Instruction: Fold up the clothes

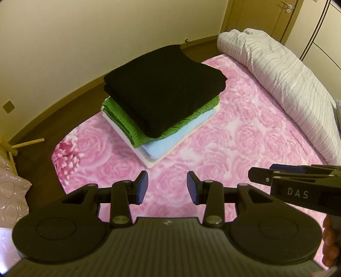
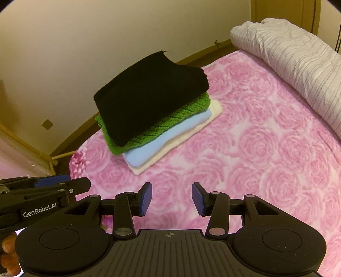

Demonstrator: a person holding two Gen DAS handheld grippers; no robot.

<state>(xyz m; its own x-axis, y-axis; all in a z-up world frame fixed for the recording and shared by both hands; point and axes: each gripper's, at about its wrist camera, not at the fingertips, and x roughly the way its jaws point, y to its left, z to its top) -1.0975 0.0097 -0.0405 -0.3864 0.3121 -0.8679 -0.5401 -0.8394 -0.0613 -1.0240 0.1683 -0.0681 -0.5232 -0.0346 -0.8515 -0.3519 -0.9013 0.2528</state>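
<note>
Centre frame on the pink bed (image 1: pixel 245 138), four folded clothes (image 1: pixel 159 95) sit stacked, apparently finished. Below, left gripper (image 1: pixel 167 187) and right gripper (image 2: pixel 171 199) hover, jaws apart, empty.

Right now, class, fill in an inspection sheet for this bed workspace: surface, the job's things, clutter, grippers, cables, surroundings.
Surface: pink rose-patterned bedspread, bare in front.
Job's things: folded stack, with black knit garment on top, then green knitted garment, light blue folded garment and cream folded cloth at the bottom.
Clutter: rolled white ribbed duvet along the far edge.
Grippers: left hand-held gripper open, empty; right hand-held gripper open, empty.
Cables: nothing seen.
Surroundings: cream wall, wooden door.
</note>
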